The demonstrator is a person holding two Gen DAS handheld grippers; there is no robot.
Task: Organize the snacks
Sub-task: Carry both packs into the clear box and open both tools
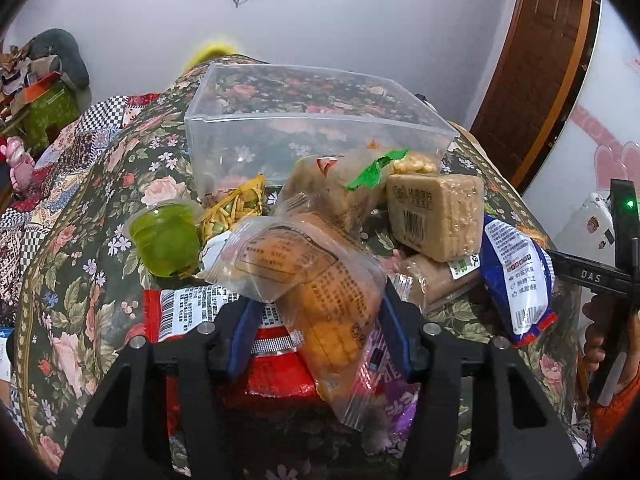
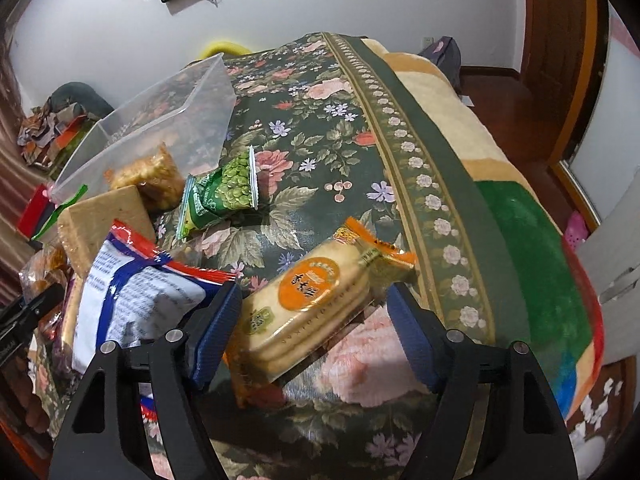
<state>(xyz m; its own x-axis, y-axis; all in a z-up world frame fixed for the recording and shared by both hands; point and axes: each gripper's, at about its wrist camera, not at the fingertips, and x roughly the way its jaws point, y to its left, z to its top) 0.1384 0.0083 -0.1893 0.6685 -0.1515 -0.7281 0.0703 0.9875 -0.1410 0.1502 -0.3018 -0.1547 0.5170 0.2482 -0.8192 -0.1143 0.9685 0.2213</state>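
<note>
Black fingers with blue pads are filling the near edge of both views; the left gripper (image 1: 316, 336) is standing over a clear packet of golden pastry (image 1: 320, 280), its pads on either side of the packet, though whether they are pressing on it I cannot tell; the right gripper (image 2: 316, 330) is standing with its jaws apart around an orange-labelled cracker pack (image 2: 316, 300), the left pad touching or nearly touching the wrapper, the right pad clear of it. Everything is lying on a flowered cloth (image 2: 320, 128) that is covering the surface; a clear plastic bin (image 1: 312, 120) is sitting at the far side, beyond the heap of snacks. Between bin and left gripper, a pale brick-shaped pack (image 1: 436, 216) is resting on other packets toward the right, a blue and white bag (image 1: 516, 280) is leaning just right of it, and a red packet (image 1: 272, 380) is lying under the pastry; a green jelly cup (image 1: 166, 240) is sitting to the left. In the right wrist view, a green pea packet (image 2: 224, 190) is lying apart, beyond the crackers.
</note>
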